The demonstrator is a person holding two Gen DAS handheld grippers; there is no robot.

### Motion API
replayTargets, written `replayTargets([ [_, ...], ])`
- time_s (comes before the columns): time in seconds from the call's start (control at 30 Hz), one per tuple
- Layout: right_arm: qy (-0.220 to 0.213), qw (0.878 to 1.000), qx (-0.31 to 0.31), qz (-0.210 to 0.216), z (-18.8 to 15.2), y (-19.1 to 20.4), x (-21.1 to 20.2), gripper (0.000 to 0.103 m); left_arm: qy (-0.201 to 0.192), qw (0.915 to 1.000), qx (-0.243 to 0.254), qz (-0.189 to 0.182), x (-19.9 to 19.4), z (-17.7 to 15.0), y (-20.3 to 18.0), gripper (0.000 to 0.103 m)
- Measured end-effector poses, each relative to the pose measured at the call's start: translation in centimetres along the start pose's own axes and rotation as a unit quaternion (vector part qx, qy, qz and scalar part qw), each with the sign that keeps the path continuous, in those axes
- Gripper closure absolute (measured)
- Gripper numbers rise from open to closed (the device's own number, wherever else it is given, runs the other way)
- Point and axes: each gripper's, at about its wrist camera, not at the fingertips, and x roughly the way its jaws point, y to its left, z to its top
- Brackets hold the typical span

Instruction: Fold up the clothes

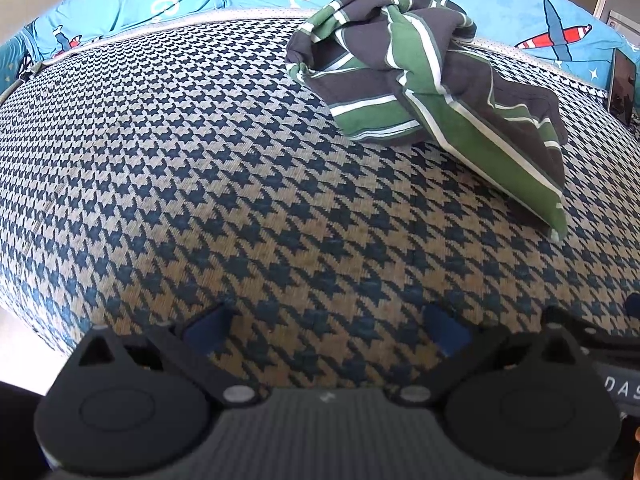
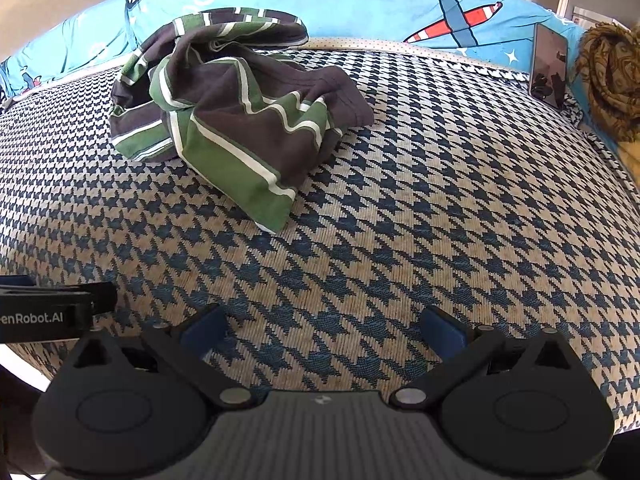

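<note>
Striped garment (image 1: 432,80) lies bunched and twisted on the houndstooth bed cover (image 1: 200,160), at about 1 o'clock in the left wrist view and 11 o'clock in the right wrist view (image 2: 236,120). Fabric looks like soft knit: dark grey with green bands and thin white stripes. Judged light, limp, not slippery; it will drape and sag when lifted.

One folded end tapers toward the near edge; its hem corner looks the easiest hold, a second hold at the far bunch.

Left gripper (image 1: 326,330) released, jaws spread, holding nothing. Right gripper (image 2: 324,330) likewise released, well short of the cloth.

Blue airplane-print bedding (image 2: 400,4) behind; phone (image 2: 549,65) propped at 2 o'clock.
</note>
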Motion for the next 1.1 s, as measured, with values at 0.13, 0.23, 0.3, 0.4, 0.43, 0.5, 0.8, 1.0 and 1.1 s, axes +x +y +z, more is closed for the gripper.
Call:
replayTargets([
  [0.13,-0.002,1.0,0.006,0.0,0.0,-0.1,-0.1,0.0,0.004,1.0,0.007,0.001,0.0,0.3,-0.1,0.0],
  [0.23,-0.004,1.0,0.022,0.011,0.2,-0.6,-0.4,0.0,0.003,0.9999,0.008,-0.006,-0.3,0.5,0.0,0.0],
  [0.3,-0.005,0.999,0.033,0.019,0.3,-0.9,-0.6,0.0,-0.003,0.9999,0.006,-0.014,-0.6,0.6,0.1,0.0],
  [0.4,-0.018,0.999,0.046,0.02,0.8,-1.5,-1.3,0.0,-0.016,0.9997,0.016,-0.002,-1.4,0.8,0.1,0.0],
  [0.43,-0.021,0.998,0.047,0.021,1.0,-1.6,-1.6,0.0,-0.019,0.9995,0.023,0.007,-1.6,0.8,0.1,0.0],
  [0.5,-0.026,0.998,0.044,0.028,1.5,-1.8,-2.0,0.0,-0.024,0.9988,0.039,0.016,-2.0,1.1,-0.2,0.0],
  [0.8,-0.033,0.996,-0.025,0.077,4.8,-2.5,-3.5,0.0,-0.042,0.9949,0.092,-0.001,-4.1,3.4,-1.1,0.0],
  [1.0,-0.005,0.991,0.035,0.133,4.9,-3.8,-2.1,0.0,-0.024,0.9983,0.048,-0.021,-3.2,4.2,0.3,0.0],
  [1.1,-0.005,0.991,0.038,0.128,5.0,-3.7,-1.9,0.0,-0.018,0.9991,0.026,-0.029,-2.7,4.1,0.9,0.0],
])
